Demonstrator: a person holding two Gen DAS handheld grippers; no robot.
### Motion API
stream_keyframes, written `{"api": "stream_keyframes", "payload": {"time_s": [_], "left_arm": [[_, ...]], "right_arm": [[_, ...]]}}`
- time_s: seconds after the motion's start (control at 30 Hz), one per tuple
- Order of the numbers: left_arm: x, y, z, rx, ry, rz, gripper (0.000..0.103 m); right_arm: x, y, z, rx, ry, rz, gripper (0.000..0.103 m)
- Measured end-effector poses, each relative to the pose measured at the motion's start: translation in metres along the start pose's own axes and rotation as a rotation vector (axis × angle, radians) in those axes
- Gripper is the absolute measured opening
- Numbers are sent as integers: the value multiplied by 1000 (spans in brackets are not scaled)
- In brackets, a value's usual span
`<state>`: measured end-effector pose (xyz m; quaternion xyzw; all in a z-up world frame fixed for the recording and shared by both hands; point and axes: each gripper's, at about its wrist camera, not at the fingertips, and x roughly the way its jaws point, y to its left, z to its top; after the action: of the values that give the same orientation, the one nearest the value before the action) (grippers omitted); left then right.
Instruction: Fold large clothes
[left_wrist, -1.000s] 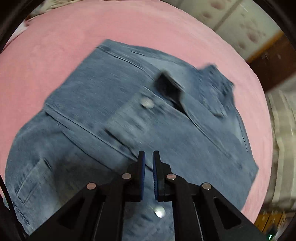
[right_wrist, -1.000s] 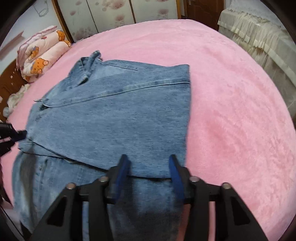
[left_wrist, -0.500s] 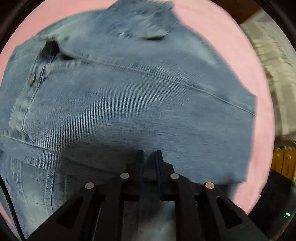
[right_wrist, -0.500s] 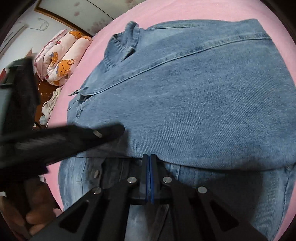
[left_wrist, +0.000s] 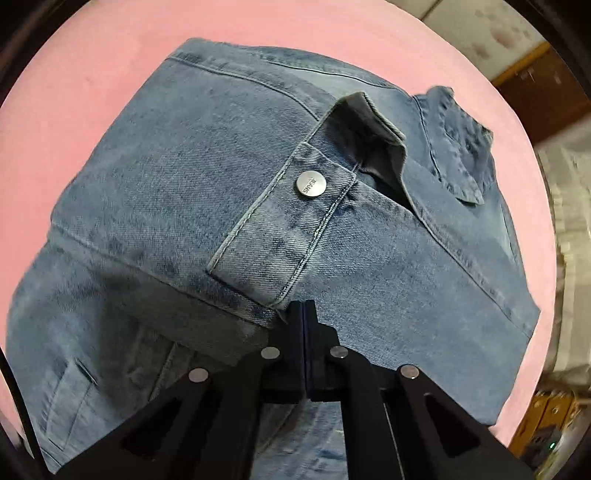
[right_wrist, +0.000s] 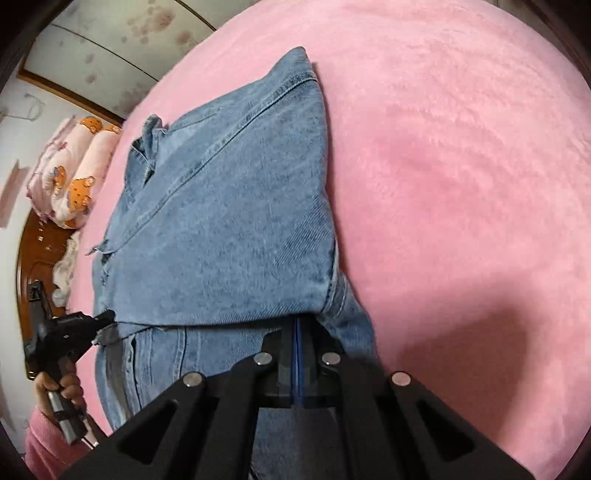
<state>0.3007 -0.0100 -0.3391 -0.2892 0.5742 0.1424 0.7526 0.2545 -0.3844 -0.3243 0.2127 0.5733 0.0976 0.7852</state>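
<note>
A blue denim jacket (left_wrist: 221, 184) lies folded on the pink bed cover (left_wrist: 92, 74). One sleeve is laid across it, ending in a cuff (left_wrist: 280, 236) with a metal button (left_wrist: 311, 184). My left gripper (left_wrist: 303, 304) points steeply down with its tips against the denim at the cuff's corner. Its jaws are closing to a thin seam, and no cloth shows between the pads. In the right wrist view the jacket (right_wrist: 229, 221) has a folded edge across the middle. My right gripper (right_wrist: 297, 321) is shut, its tips tucked under that edge. The left gripper (right_wrist: 109, 318) touches the same edge further left.
Pink bed cover (right_wrist: 461, 147) spreads wide to the right of the jacket. A bear-print quilt roll (right_wrist: 70, 173) and a wooden headboard (right_wrist: 37, 258) are at the far left. A hand (right_wrist: 66, 384) in a pink sleeve holds the left tool. The jacket's collar (left_wrist: 461, 155) lies at the far side.
The right gripper's jaws went from open to shut at the fold edge. Both cameras dropped closer to the denim. The left view swung right along the fold, then back to the cuff.
</note>
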Motion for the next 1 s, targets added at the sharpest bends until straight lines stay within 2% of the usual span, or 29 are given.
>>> {"api": "stream_keyframes", "payload": {"time_s": [0.03, 0.1, 0.13, 0.17, 0.27, 0.33, 0.37, 0.47, 0.57, 0.67, 0.73, 0.8, 0.87, 0.93, 1.0], "left_arm": [[1, -3, 0, 16, -2, 24, 1], [-1, -23, -7, 69, -3, 104, 1], [-1, -31, -10, 85, -5, 125, 4], [-6, -40, -13, 107, -9, 133, 4], [-19, -72, -22, 167, -35, 59, 5], [-18, -92, -24, 208, -40, -9, 7], [-13, -103, -24, 232, -43, -48, 7], [6, -121, -14, 257, -49, -89, 7], [24, -126, 4, 204, -72, -127, 7], [40, -134, 16, 151, -101, -170, 7], [48, -139, 26, 146, -120, -168, 7], [48, -137, 33, 162, -146, -126, 7], [44, -131, 39, 178, -198, -64, 7], [34, -112, 48, 177, -261, 45, 7], [31, -90, 59, 141, -275, 83, 7]], "right_arm": [[1, 9, -1, -23, 5, -29, 0], [1, 25, -3, -71, 28, -26, 0], [-1, 33, -5, -85, 39, -1, 0], [0, 46, -7, -91, 50, 73, 0], [12, 82, -10, -135, 97, 262, 0], [24, 111, -6, -217, 108, 339, 0], [29, 123, -2, -245, 94, 351, 0], [56, 146, 24, -254, 58, 340, 0], [80, 148, 50, -207, 24, 349, 0], [99, 150, 69, -209, -13, 287, 0], [106, 146, 84, -192, -42, 274, 0], [105, 139, 96, -176, -70, 263, 0], [97, 127, 107, -168, -109, 207, 0], [91, 110, 115, -143, -125, 161, 0], [83, 91, 122, -130, -153, 110, 0]]}}
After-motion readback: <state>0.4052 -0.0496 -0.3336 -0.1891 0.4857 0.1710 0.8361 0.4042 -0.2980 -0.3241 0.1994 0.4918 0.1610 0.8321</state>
